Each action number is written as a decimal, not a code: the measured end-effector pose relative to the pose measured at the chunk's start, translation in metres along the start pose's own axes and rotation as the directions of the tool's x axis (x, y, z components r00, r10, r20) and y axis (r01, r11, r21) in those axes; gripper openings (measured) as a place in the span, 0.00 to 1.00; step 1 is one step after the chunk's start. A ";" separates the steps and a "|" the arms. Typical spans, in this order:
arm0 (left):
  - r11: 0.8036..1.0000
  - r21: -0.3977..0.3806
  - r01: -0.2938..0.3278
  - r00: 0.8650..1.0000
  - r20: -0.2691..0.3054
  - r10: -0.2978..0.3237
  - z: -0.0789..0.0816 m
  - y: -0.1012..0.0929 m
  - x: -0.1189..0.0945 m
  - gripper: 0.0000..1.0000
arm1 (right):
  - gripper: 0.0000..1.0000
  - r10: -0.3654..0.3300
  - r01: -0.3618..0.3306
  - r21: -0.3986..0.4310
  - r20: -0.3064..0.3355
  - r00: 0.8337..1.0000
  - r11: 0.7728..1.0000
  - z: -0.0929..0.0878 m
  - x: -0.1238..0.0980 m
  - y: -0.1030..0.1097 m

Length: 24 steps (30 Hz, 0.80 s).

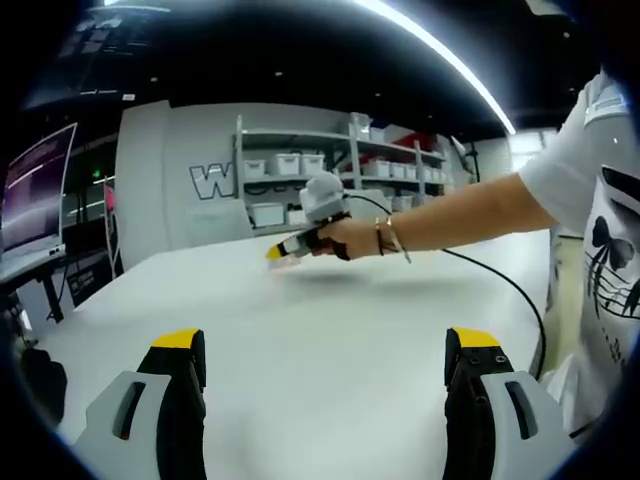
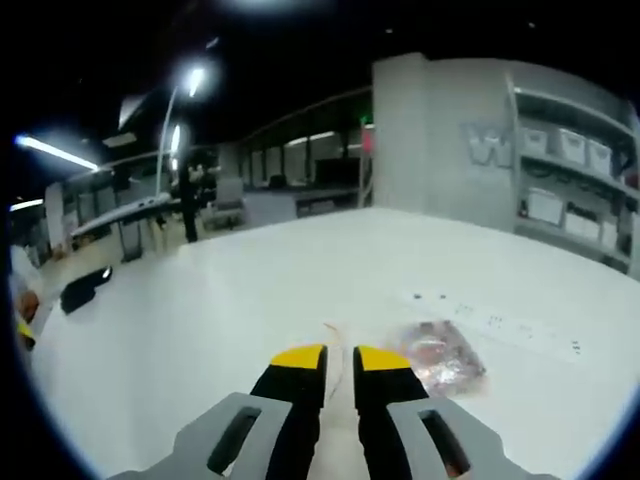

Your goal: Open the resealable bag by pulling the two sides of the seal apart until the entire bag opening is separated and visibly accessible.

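The resealable bag (image 2: 441,358) lies flat on the white table (image 2: 200,320). It is clear plastic with pinkish contents, just right of my right gripper (image 2: 341,358). That gripper's yellow-tipped jaws are nearly together, and the bag's thin clear edge runs into the narrow gap between them. In the left gripper view a person's hand (image 1: 352,238) holds the right gripper (image 1: 284,250) low over the far part of the table (image 1: 330,320). My left gripper (image 1: 327,342) hovers above the near part of the table, wide open, with nothing between its jaws.
A long white strip with dark dots (image 2: 495,322) lies on the table beyond the bag. A black cable (image 1: 515,288) trails across the table from the hand. The person's torso (image 1: 600,230) stands at the right edge. Shelves with bins (image 1: 320,165) line the far wall.
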<state>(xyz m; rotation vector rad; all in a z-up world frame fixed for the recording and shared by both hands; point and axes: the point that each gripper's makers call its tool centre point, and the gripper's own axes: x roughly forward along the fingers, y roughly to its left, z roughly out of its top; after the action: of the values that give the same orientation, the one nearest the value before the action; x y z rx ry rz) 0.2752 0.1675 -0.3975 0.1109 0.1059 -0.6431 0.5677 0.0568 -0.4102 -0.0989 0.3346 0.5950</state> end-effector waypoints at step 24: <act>1.000 0.026 0.000 1.000 -0.001 0.000 0.005 -0.013 -0.008 0.98 | 0.15 -0.021 0.021 0.001 0.048 0.999 1.000 -0.006 -0.031 0.003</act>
<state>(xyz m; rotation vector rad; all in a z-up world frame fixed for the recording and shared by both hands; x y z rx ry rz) 0.2609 0.1612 -0.3924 0.1365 0.0989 -0.6444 0.5399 0.0416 -0.4052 -0.0876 0.2864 0.5759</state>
